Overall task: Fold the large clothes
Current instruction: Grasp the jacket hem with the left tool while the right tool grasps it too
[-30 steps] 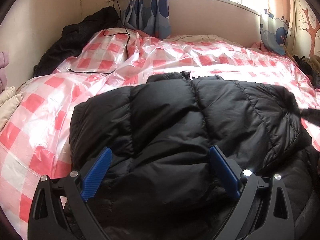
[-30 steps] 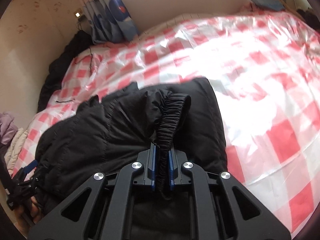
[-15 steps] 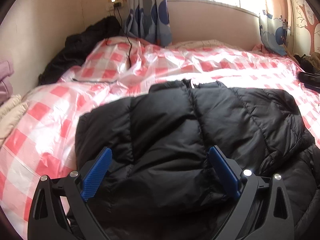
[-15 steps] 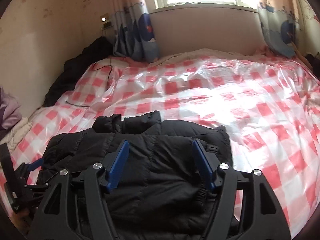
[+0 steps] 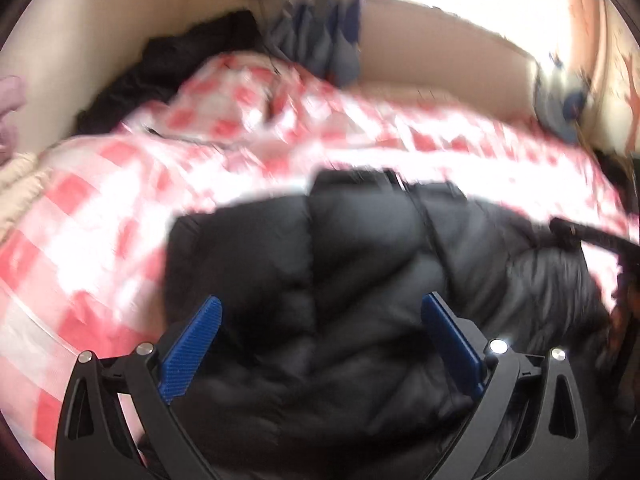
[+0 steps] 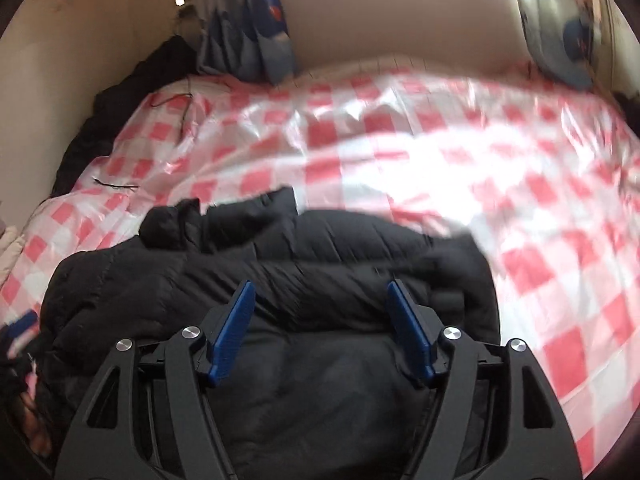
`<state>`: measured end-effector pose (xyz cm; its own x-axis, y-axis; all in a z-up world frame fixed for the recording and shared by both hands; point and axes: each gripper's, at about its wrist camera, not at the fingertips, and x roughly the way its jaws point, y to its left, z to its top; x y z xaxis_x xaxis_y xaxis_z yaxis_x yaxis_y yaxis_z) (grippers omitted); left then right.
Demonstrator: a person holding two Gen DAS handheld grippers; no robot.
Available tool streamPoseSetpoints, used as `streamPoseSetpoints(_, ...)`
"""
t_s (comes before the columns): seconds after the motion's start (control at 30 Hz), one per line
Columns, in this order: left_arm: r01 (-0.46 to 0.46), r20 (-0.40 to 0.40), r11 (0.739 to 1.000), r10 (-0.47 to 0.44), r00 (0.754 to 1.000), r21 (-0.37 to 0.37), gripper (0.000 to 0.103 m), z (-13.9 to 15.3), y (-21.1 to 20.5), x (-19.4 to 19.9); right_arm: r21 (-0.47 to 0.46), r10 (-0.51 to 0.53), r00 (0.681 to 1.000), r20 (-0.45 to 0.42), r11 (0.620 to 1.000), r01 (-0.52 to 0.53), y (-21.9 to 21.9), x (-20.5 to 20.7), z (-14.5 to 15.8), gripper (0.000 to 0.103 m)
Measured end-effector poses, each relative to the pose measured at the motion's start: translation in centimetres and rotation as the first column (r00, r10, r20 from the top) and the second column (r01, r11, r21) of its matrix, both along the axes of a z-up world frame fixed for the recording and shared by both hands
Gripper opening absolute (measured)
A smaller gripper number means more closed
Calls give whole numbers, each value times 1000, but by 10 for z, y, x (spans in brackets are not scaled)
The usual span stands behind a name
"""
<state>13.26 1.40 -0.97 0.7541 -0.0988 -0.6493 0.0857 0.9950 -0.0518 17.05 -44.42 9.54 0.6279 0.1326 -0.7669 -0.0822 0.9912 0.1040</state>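
On the bed: black quilted jacket (image 6: 320,280) is laid folded on a red-and-white checked sheet (image 6: 440,152).
Jacket look: puffy, stitched panels, collar bunched at 11 o'clock in the right view.
Writing: none can be read.
Left gripper (image 5: 320,312): spread wide above the jacket, nothing gripped.
Right gripper (image 6: 320,292): just opened, jacket beneath, nothing clamped.

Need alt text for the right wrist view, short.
A black puffer jacket, partly folded, lies on a bed covered with a red-and-white checked sheet. The right hand-held gripper sits above it with blue pads apart, jaws just opened, holding nothing. Curtains hang behind.
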Motion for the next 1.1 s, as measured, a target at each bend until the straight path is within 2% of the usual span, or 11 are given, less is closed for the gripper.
streamPoseSetpoints(0.07,-42,-43,998,41,998,-36,96,-4,17,12,-45,1,999,-54,999,-3,5,18,-17,70)
streamPoseSetpoints(0.17,-84,-236,995,67,969,-61,96,-46,36,38,-75,-31,981,-190,997,17,-13,43,-68,70)
streamPoseSetpoints(0.27,-130,-321,979,73,944,-159,97,-65,53,43,-38,-82,972,-219,996,75,-23,47,-59,70)
streamPoseSetpoints(0.43,-117,-230,986,87,969,-119,97,-36,53,40,-46,58,998,-11,997,-58,12,12,-4,72)
streamPoseSetpoints(0.53,-125,-302,989,95,949,-80,97,-58,52,50,-233,114,978,-176,960,-154,35,21,-51,80)
streamPoseSetpoints(0.63,-107,-348,984,52,936,-140,97,-73,54,53,-125,57,964,-260,988,-92,12,32,-59,81)
streamPoseSetpoints(0.77,-128,-313,980,74,947,-155,97,-54,61,43,-86,108,985,-131,989,-120,7,-6,-3,81)
streamPoseSetpoints(0.83,-124,-291,973,64,955,-194,97,-44,64,37,-120,125,989,-83,984,-134,4,-34,12,90)
streamPoseSetpoints(0.93,-116,-302,983,69,951,-141,97,-47,59,38,-266,121,944,-308,942,-207,7,-36,-44,92)
streamPoseSetpoints(1.0,-73,-366,992,31,930,-102,97,-66,53,41,-187,107,935,-337,966,-178,-8,-32,-50,92)
streamPoseSetpoints(1.1,-103,-363,980,34,931,-172,97,-50,68,32,72,81,951,-297,995,-62,-41,-51,-9,92)
